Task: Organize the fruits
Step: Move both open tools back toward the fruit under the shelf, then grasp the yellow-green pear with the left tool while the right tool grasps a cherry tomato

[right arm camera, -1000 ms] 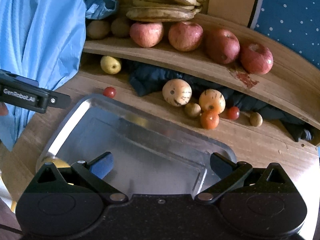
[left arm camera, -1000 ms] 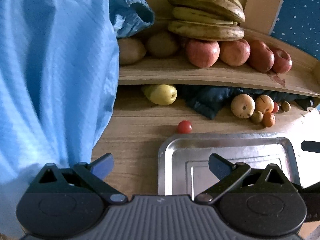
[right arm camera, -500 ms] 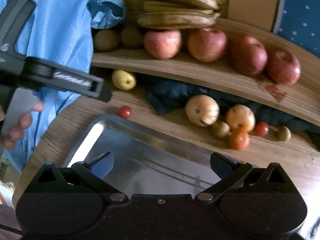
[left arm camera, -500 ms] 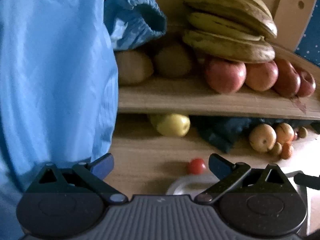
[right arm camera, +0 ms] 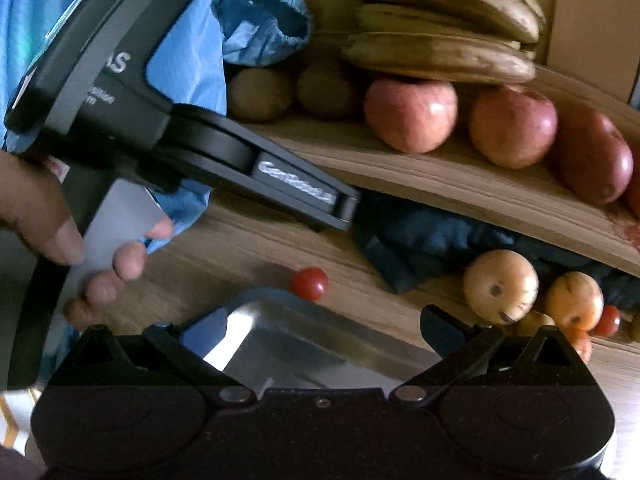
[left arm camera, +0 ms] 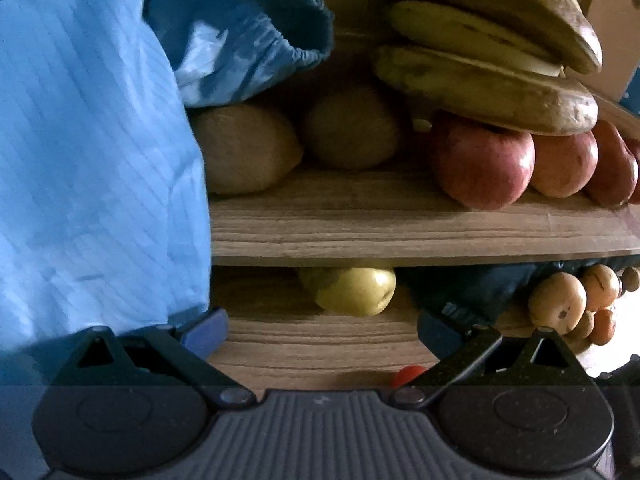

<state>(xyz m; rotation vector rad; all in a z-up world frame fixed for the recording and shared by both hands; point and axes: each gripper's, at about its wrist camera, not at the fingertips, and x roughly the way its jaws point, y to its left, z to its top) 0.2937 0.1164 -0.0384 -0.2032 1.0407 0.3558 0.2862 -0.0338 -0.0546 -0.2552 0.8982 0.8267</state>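
Left wrist: left gripper (left arm camera: 322,330) wide open, empty, facing yellow pear (left arm camera: 352,290) under wooden shelf (left arm camera: 400,226); firm, smooth, bruisable, best pinched across its belly. Right wrist: right gripper (right arm camera: 322,328) open, empty, above steel tray (right arm camera: 312,340) on cluttered wooden tabletop (right arm camera: 248,252)

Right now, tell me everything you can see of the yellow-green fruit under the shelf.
The yellow-green fruit looks like a smooth-skinned apple or pear, pale yellow with a greener left side. It lies on the wooden tabletop, its top hidden by the wooden shelf edge. A dark blue cloth lies just to its right; contact is unclear. The open left gripper points toward it without touching it. The right wrist view hides it.
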